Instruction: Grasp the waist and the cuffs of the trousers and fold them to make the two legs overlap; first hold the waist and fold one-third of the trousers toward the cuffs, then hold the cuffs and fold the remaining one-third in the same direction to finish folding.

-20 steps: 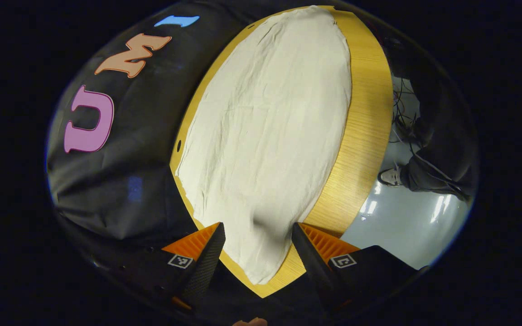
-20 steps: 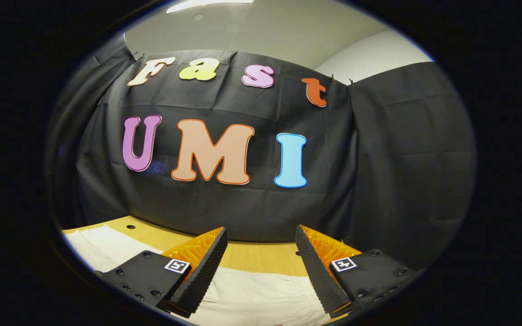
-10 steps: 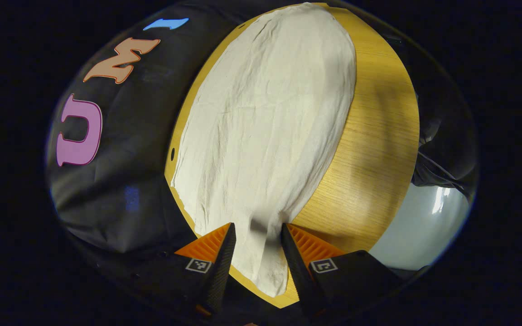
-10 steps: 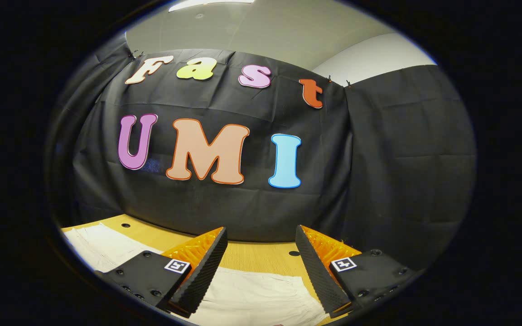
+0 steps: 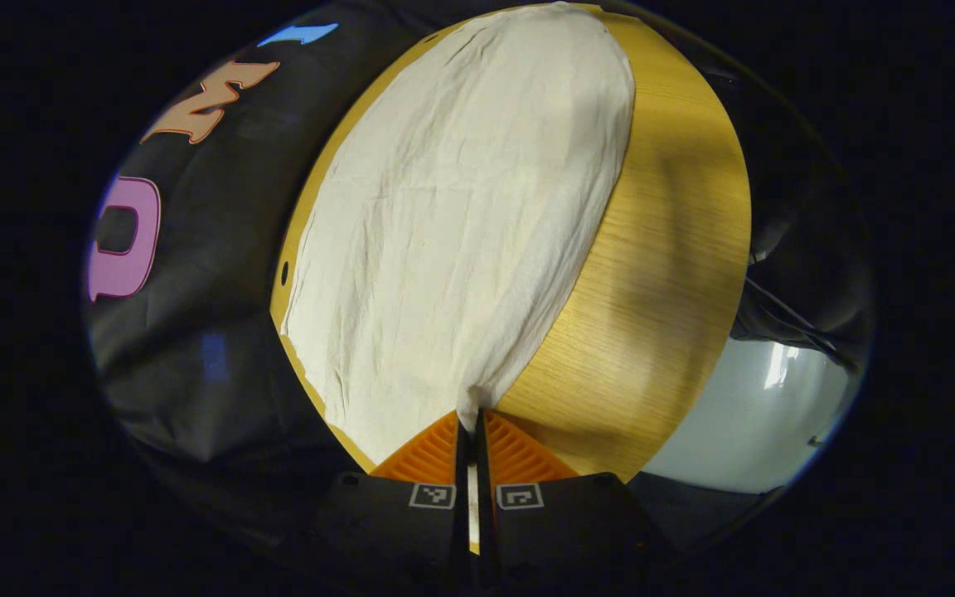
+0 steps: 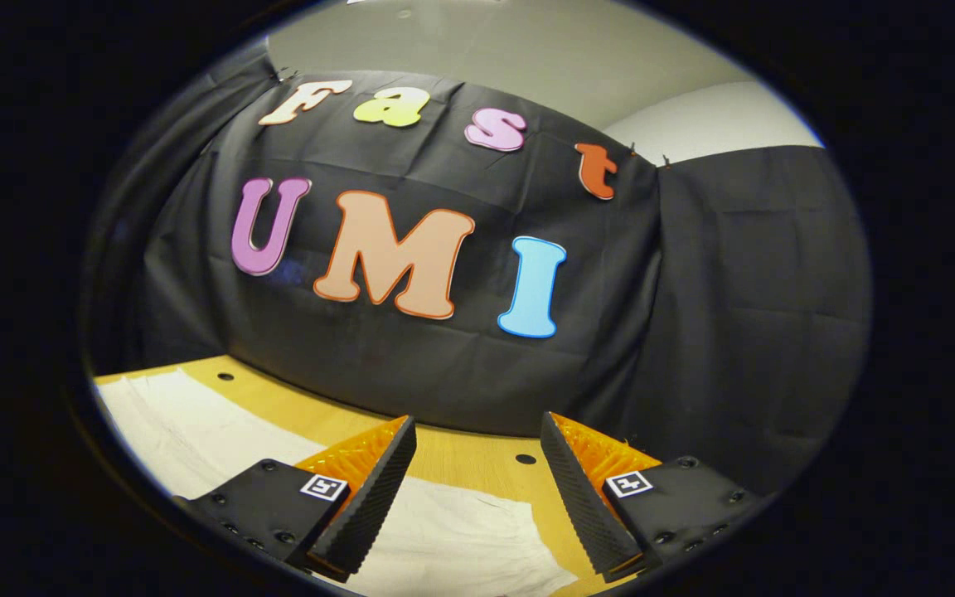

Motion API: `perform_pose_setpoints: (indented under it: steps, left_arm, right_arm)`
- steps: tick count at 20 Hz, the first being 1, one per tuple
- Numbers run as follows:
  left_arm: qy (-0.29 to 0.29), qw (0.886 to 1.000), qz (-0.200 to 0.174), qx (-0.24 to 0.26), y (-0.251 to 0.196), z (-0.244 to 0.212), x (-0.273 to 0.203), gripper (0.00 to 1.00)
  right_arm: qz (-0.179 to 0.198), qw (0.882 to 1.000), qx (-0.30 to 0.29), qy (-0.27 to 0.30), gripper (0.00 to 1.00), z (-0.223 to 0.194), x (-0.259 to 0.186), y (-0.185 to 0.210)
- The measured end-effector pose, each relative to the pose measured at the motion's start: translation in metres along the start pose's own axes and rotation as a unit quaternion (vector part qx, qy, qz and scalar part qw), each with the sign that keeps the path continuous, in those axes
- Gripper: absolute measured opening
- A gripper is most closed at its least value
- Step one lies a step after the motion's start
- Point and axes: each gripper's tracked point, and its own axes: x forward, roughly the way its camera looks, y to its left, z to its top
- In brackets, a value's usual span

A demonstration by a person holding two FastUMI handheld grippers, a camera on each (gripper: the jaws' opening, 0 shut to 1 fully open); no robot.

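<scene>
Trousers (image 5: pixel 453 224) of pale off-white cloth lie spread flat over a wooden table (image 5: pixel 668 274), filling the centre of the left gripper view from the top of the frame down to the lower middle. Their near edge narrows to a pinched point at the bottom centre, where the left gripper (image 5: pixel 471 427) has its fingers pressed together on the cloth, a thin strip of fabric showing between them. Bare wood runs along the right side of the garment, and a small dark hole (image 5: pixel 284 271) sits in the table at the left edge. Pale floor (image 5: pixel 743 423) shows at the lower right of that frame.

In the right gripper view the trousers (image 6: pixel 453 539) lie across the bottom of the frame, with another stretch at the lower left. The right gripper (image 6: pixel 477 464) is above them with its fingers wide apart and nothing between them. Black cloth wall (image 6: pixel 734 315) rises behind the table (image 6: pixel 461 456)
</scene>
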Motion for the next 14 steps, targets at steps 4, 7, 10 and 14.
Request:
perform_pose_setpoints:
  steps: [4,7,10,14]
  left_arm:
    - [0.003,1.0,0.003,-0.004,0.0,-0.001,0.0,0.0]
    - [0.003,1.0,0.004,-0.012,0.0,-0.001,0.001,0.0]
    - [0.002,1.0,0.007,-0.021,0.0,-0.001,0.001,0.0]
    - [0.003,1.0,0.009,-0.028,0.0,-0.001,0.001,0.0]
  right_arm:
    - [0.029,0.996,-0.078,0.034,0.97,-0.035,-0.008,-0.003]
    - [0.046,0.988,-0.135,0.067,0.97,-0.07,-0.02,-0.014]
    - [0.059,0.977,-0.173,0.111,0.97,-0.113,-0.032,-0.024]
    - [0.084,0.958,-0.228,0.152,0.98,-0.155,-0.048,-0.034]
